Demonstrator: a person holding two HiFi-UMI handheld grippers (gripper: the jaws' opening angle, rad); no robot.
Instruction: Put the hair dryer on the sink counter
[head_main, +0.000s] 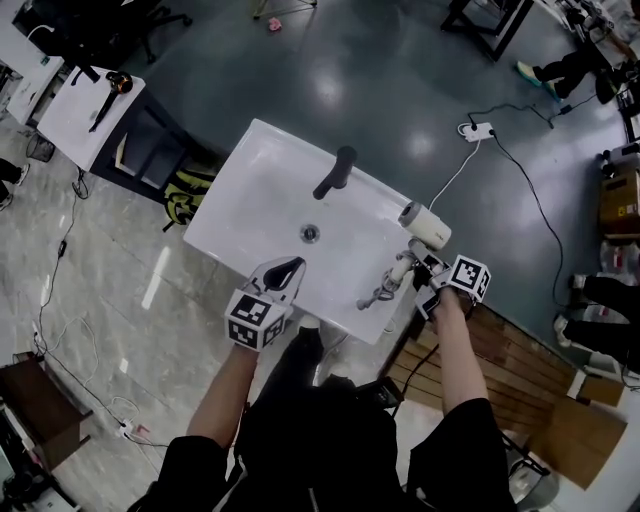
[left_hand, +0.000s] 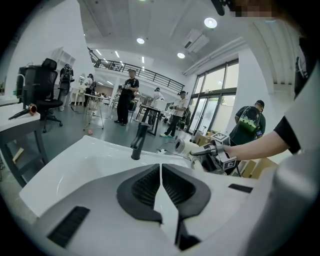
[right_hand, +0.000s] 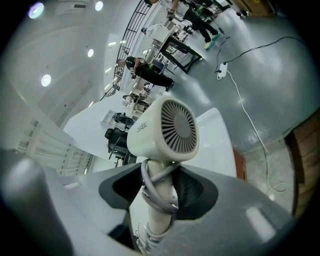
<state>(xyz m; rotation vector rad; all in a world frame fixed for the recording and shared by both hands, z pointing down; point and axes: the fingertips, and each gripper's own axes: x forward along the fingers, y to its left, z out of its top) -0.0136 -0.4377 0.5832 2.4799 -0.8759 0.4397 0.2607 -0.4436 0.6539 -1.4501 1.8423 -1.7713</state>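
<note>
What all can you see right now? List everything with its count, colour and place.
sink: one, white, centre, in front of the person
faucet: one, black, at the sink's back edge
hair dryer: one, cream, cord wound round its handle, at the sink's right corner
power strip: one, white, on the grey floor beyond the sink
side table: one, white, far left
left gripper: one, jaws together, empty, over the sink's near edge
right gripper: one, closed on the hair dryer's handle
</note>
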